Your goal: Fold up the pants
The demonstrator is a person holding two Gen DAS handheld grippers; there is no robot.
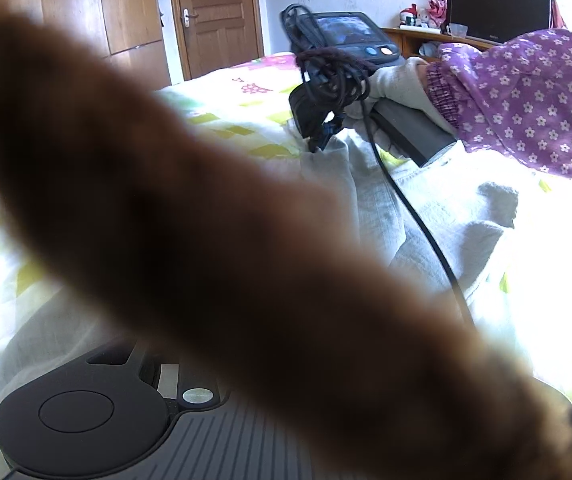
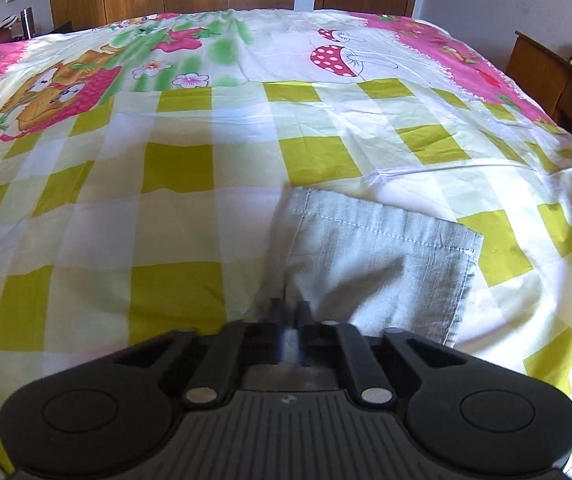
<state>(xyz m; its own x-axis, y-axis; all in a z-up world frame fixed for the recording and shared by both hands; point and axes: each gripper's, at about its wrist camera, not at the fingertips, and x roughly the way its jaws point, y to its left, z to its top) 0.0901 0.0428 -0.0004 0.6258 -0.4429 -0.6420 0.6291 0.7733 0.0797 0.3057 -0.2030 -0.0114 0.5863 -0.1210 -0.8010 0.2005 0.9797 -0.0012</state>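
Across the left wrist view a blurred brown shape hides the left tool (image 1: 189, 412), so its state I cannot tell; beyond, a gloved hand (image 1: 386, 88) holds the other device low over pale pants (image 1: 366, 208) on the bed (image 1: 221, 120). On the right wrist view, the right tool (image 2: 290, 320) is clenched on the pants' hem (image 2: 366, 256), which lies flat.

- The pants (image 2: 382, 268) are pale grey-white woven cloth with a stitched hem of light thread; one hemmed leg end lies flat on the checked bedspread, near and right of centre in the right wrist view
- In the left wrist view the pants (image 1: 418, 224) lie rumpled in soft folds across the bed; partly hidden behind a blurred brown shape
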